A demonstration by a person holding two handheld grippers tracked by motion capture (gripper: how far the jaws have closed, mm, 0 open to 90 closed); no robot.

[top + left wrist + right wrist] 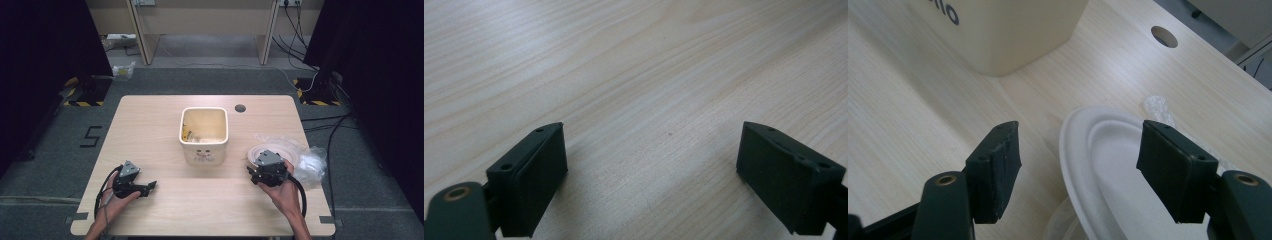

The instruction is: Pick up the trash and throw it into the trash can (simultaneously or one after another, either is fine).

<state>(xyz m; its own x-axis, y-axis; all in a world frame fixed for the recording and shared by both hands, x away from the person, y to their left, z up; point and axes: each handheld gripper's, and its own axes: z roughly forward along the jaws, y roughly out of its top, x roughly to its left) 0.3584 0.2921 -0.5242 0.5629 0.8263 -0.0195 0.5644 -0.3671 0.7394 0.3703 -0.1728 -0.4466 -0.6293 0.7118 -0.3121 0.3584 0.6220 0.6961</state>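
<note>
- Approaching white round paper plate in clear plastic wrap, right on light wooden worktop.
- Right gripper fingers spread astride its rim; left gripper spread, empty.
- Next: pinch rim.

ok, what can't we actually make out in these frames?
- Plate: its near part runs off the bottom edge of the right gripper view; in the high view the right hand-held gripper covers much of it.
- Plastic bag: contents not readable, clear film, small in the high view.
- Bin: items inside too small to identify in the high view; its print is cut off by the top edge of the right gripper view.
</note>
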